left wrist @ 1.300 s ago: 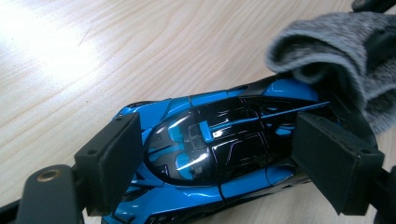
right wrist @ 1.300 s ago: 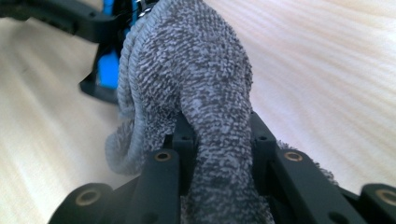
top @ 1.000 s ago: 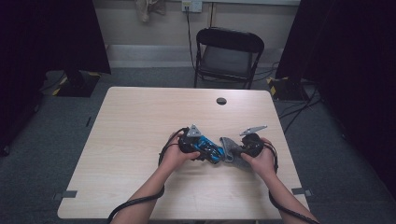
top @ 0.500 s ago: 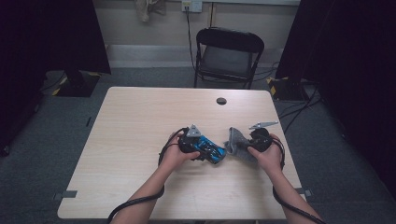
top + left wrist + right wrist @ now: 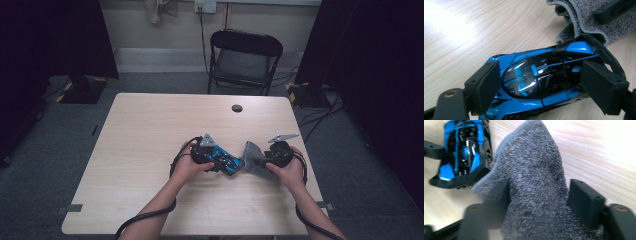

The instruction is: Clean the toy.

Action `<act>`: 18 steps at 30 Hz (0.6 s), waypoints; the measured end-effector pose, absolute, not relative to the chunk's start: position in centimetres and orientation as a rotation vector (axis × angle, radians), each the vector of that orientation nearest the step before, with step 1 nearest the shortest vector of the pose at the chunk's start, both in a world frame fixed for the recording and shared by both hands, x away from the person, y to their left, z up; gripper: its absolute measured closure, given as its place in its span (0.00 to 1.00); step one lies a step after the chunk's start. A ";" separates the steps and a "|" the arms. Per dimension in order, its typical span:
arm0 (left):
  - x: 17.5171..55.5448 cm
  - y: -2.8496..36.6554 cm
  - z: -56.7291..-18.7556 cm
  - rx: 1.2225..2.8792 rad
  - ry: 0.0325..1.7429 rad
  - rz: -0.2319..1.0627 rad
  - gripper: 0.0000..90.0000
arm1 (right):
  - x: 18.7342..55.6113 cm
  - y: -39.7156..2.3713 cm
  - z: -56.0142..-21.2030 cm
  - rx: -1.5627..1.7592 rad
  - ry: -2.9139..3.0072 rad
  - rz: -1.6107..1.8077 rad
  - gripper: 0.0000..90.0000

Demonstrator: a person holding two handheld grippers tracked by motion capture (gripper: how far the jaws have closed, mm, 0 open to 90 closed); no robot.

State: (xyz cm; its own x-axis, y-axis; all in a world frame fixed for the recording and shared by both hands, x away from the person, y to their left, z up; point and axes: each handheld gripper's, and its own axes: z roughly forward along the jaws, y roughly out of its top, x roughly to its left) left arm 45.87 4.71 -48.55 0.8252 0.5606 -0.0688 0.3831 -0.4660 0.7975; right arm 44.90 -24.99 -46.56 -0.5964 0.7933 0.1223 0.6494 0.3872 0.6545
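- The wooden table (image 5: pixel 150 150) takes up the middle of the high view, with a small black disc (image 5: pixel 237 108) at its 12 o'clock edge.
- A black folding chair (image 5: pixel 243 60) stands beyond the table at 12 o'clock.
- The grey towel (image 5: pixel 254 161) lies bunched on the table toward 4 o'clock, its near edge touching the car's tail.
- The left gripper (image 5: pixel 231 165), at about 5 o'clock on the table, has its jaws clamped on the sides of the blue and black toy car (image 5: pixel 541 80), which lies on the wood.
- The right gripper (image 5: pixel 256 162), at 3 o'clock of the car, has just been spreading its jaws; the towel sits between them, one pad (image 5: pixel 586 202) stands clear of the cloth, the other is blurred against it.
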 end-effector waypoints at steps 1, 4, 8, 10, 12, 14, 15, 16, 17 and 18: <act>45.9 4.7 -48.6 2.115 0.691 0.254 0.19 | 44.8 -25.1 -46.4 1.279 2.438 1.014 0.35; 45.9 4.7 -48.5 2.116 0.692 0.252 0.19 | 44.4 -25.5 -46.1 1.253 2.446 1.004 0.32; 45.8 4.7 -48.6 2.114 0.694 0.252 0.19 | 43.8 -25.9 -46.2 1.217 2.465 1.008 0.35; 45.8 4.7 -48.6 2.114 0.694 0.253 0.19 | 43.6 -25.9 -46.7 1.210 2.483 0.973 0.37; 45.8 4.7 -48.6 2.114 0.694 0.253 0.19 | 43.5 -25.8 -47.3 1.198 2.495 0.942 0.40; 45.8 4.7 -48.6 2.112 0.693 0.254 0.19 | 43.3 -25.6 -47.7 1.194 2.477 0.905 0.52; 45.8 4.7 -48.6 2.111 0.693 0.254 0.19 | 43.2 -25.5 -47.7 1.194 2.466 0.883 0.57; 45.8 4.7 -48.6 2.111 0.692 0.257 0.19 | 43.2 -25.5 -47.7 1.196 2.455 0.866 0.62; 45.8 4.7 -48.6 2.110 0.690 0.258 0.19 | 43.2 -25.4 -47.7 1.215 2.442 0.857 0.68; 45.7 4.6 -48.6 2.109 0.691 0.257 0.19 | 43.2 -25.4 -47.6 1.230 2.436 0.850 0.74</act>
State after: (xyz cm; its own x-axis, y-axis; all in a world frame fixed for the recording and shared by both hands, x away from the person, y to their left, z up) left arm 45.74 4.65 -48.61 0.8239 0.5625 -0.0688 0.3814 -0.4607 0.8014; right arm 43.16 -25.37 -47.61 -0.5972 0.8020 0.0128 0.6360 0.4637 0.6169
